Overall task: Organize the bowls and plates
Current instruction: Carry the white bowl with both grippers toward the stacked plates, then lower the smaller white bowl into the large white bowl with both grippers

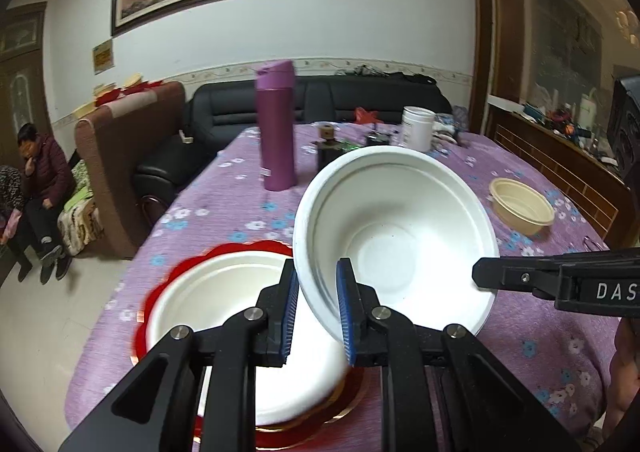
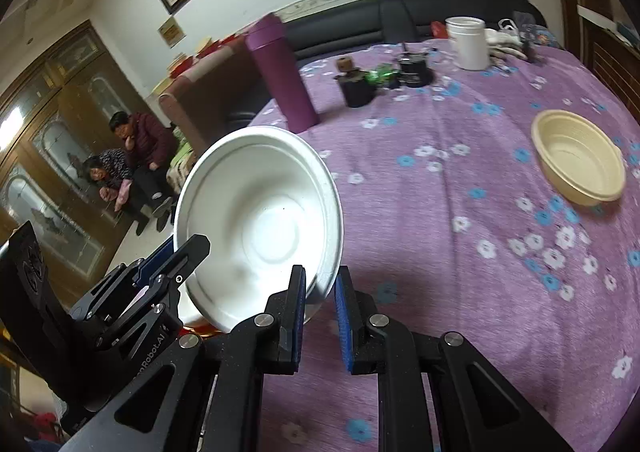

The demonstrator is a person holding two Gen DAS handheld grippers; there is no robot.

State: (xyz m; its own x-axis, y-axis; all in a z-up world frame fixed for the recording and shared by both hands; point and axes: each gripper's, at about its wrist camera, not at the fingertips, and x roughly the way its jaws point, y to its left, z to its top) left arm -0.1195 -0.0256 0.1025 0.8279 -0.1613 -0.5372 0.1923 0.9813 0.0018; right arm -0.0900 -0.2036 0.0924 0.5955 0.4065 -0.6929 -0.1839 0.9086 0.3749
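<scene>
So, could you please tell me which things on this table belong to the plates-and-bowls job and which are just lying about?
Job:
- white bowl, tilted, held by the left gripper
- white plate on the red plate
- beige bowl

Lying about:
- purple flask
- white jar
- small dark containers

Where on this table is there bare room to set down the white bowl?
Bare purple tablecloth lies between the white bowl and the beige bowl. The far end is crowded around the purple bottle and white jar.
</scene>
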